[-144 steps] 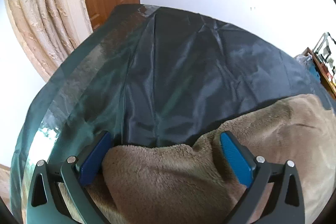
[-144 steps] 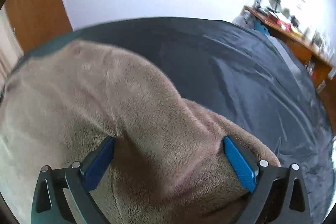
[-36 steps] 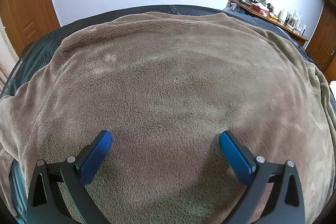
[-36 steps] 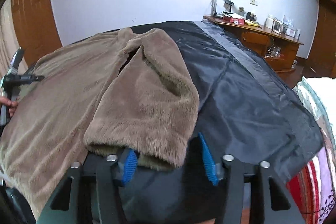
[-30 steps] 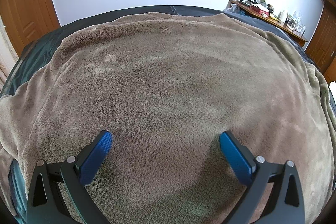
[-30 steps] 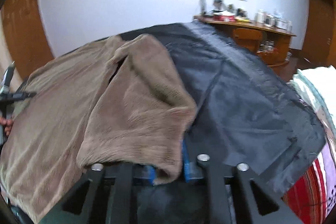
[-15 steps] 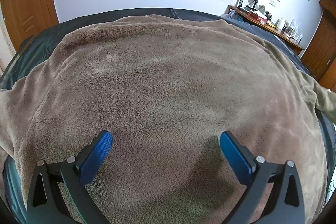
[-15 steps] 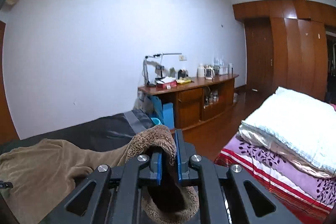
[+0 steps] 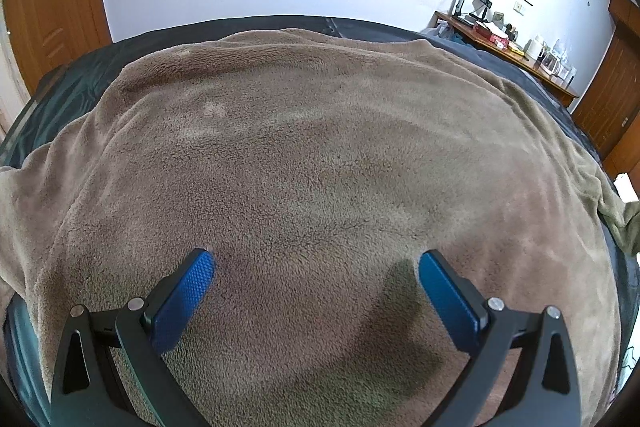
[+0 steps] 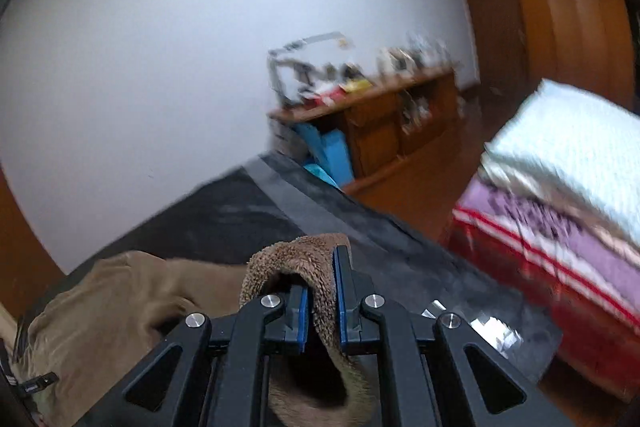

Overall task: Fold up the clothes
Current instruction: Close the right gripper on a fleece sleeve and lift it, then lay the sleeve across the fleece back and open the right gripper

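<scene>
While the left gripper (image 9: 314, 281) hovers with jaws spread over the fleece garment (image 9: 320, 155) on the bed (image 10: 256, 203), the right gripper (image 10: 320, 297) pinches its cuff (image 10: 320, 267), raised for folding.

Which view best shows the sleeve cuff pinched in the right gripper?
The right wrist view: the sleeve cuff sits clamped in the right gripper. The left wrist view shows only the garment's spread brown body, with no cuff.

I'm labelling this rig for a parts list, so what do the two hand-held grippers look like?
Both match. The left hand-held gripper and the right hand-held gripper have black angular plastic fingers with triangular cut-outs, round silver pivot pins, and blue textured pads. No cables, sleeves or markings show.
</scene>
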Demonstrator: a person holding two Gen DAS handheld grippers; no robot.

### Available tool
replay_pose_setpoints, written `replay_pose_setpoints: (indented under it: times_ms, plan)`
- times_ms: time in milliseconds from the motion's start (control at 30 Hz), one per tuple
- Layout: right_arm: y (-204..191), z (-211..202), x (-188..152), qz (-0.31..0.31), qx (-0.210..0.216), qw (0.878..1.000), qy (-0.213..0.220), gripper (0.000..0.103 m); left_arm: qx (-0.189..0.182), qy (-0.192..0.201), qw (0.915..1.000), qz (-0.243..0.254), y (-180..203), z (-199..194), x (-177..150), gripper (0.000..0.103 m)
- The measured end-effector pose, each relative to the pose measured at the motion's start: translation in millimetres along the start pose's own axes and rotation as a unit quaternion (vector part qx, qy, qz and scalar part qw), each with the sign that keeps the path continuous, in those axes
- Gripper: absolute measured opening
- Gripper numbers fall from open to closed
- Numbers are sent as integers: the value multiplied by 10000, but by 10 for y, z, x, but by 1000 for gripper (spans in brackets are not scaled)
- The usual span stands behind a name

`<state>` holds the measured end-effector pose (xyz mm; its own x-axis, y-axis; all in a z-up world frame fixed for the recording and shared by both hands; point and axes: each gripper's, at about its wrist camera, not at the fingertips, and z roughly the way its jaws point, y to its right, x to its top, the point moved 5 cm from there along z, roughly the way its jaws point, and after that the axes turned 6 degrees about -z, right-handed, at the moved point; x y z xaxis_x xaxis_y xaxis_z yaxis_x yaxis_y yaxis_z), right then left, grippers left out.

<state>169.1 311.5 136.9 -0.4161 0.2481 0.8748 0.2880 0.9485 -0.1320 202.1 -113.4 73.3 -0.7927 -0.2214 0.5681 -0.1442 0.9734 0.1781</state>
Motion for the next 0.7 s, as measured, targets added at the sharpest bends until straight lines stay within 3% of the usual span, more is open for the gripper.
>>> replay_pose_setpoints:
  times_ms: [100, 167, 233, 333, 433, 500, 567, 700]
  plan:
    - [-706, -189, 149, -668, 808, 9941, 283, 11, -45, -1, 10000, -29, -15, -10, 5, 103]
    - [-1280, -318, 68, -1344, 1462, 9797, 279, 11, -96, -5, 9999, -60, -31, -18, 9, 103]
    - [-1880, -429, -217, -2245, 2067, 9523, 46, 11, -150, -8, 9998, -93, -46, -26, 12, 103]
    - [-2753, -608, -659, -3536, 2922, 8881, -302, 12, -220, -18, 9997, -141, -64, -40, 13, 103]
    - [-3169, -610, -1324, -4478, 3022, 8375, -818, 13, -255, -30, 9995, -161, -76, -52, 7, 103]
    - [-3253, -581, -1696, -4845, 2963, 8159, -1082, 13, -264, -43, 9995, -161, -73, -59, 3, 103]
    - [-3253, -549, -1958, -5045, 2884, 8036, -1287, 17, -272, -61, 9995, -151, -77, -63, 2, 103]
    - [-3144, -568, -2128, -5080, 2788, 8043, -1318, 24, -298, -81, 9994, -123, -32, -79, -10, 103]
